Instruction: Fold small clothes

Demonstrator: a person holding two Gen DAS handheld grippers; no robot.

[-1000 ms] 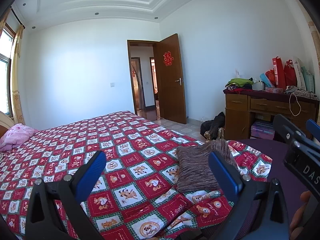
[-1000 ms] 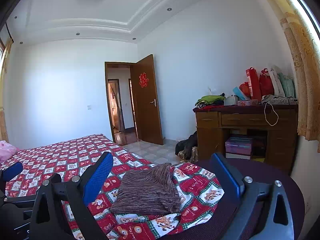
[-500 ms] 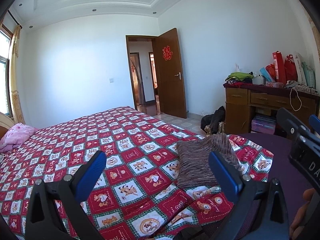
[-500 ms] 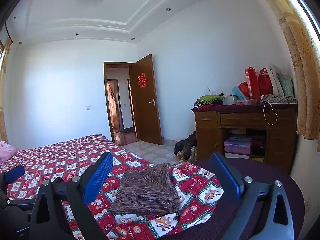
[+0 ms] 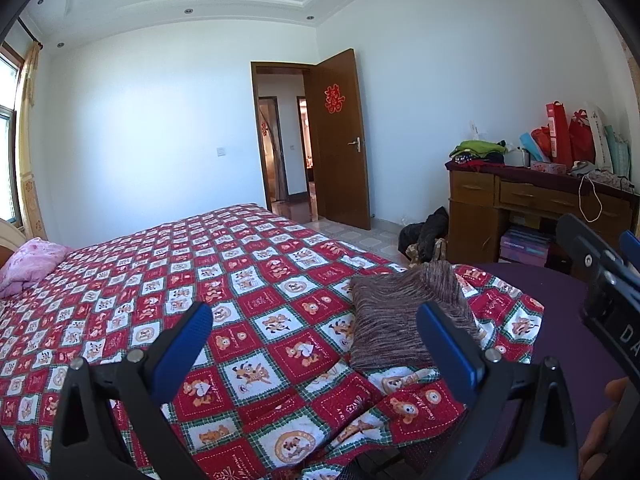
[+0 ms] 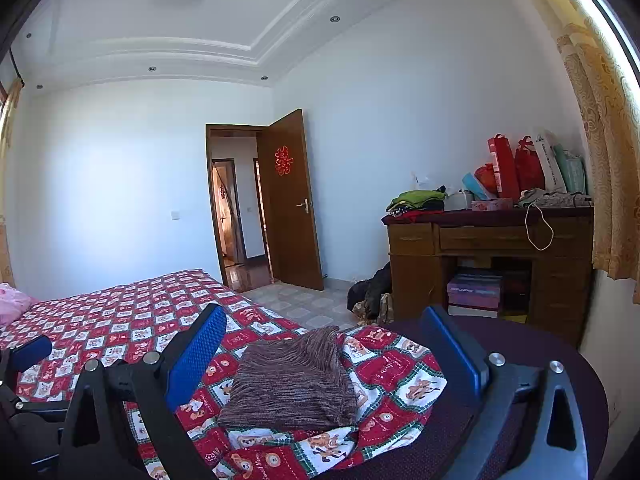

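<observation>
The left gripper [image 5: 316, 344] hangs above the bed with its blue-padded fingers [image 5: 184, 348] spread wide and nothing between them. Below lies a red, white and green checked bedspread [image 5: 200, 272] printed with bears. A folded brown striped knit [image 5: 400, 320] rests on the bedspread near its right corner, partly behind the right finger. That corner lies rumpled over a dark purple surface [image 5: 560, 300]. At the right edge part of the right gripper [image 5: 600, 276] shows, black with white letters, its state unclear; fingertips of a hand [image 5: 604, 420] show below it. A pink pillow [image 5: 28, 260] lies far left. Beyond stand an open brown door [image 5: 340, 140] and a wooden desk [image 5: 520, 208] loaded with clothes and red bags.
</observation>
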